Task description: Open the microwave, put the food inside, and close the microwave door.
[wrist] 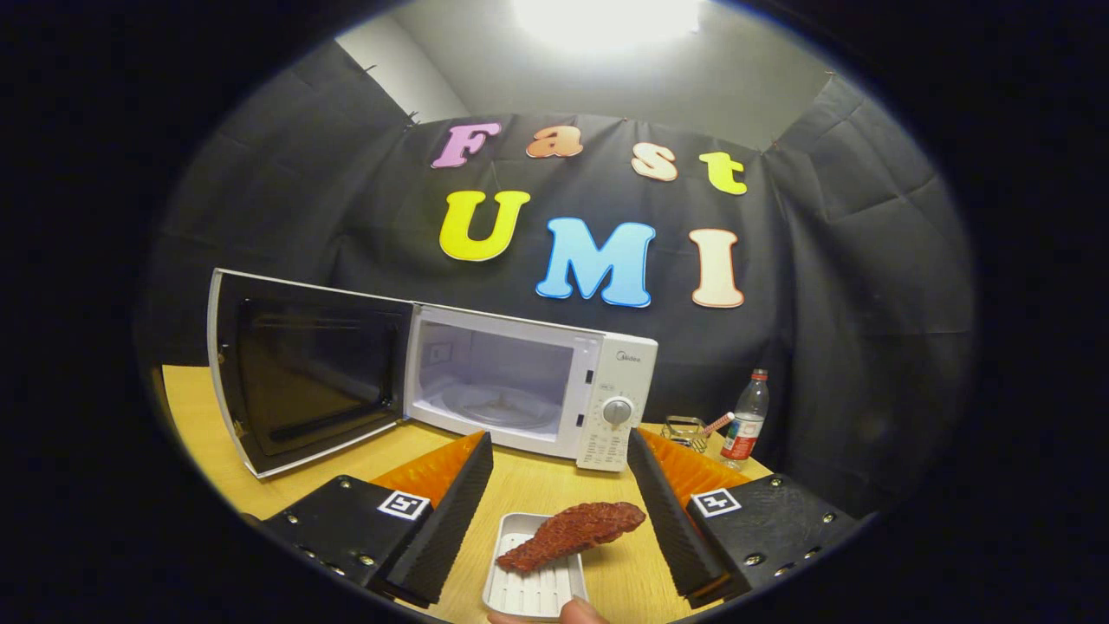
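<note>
A white microwave (554, 390) stands on the wooden table (546, 485) beyond the fingers, its door (299, 373) swung wide open to the left and its cavity with a glass turntable (502, 406) showing. A reddish-brown piece of food (572, 533) lies across a small white ribbed tray (533, 576), between the two fingers and nearer the right one. My gripper (559, 468) is open, its fingers apart on either side of the food and not touching it. A fingertip of a person (580, 614) touches the tray's near edge.
A clear water bottle (745, 420) with a red label stands to the right of the microwave. A small wire holder (686, 431) sits beside it. The black cloth wall runs behind everything.
</note>
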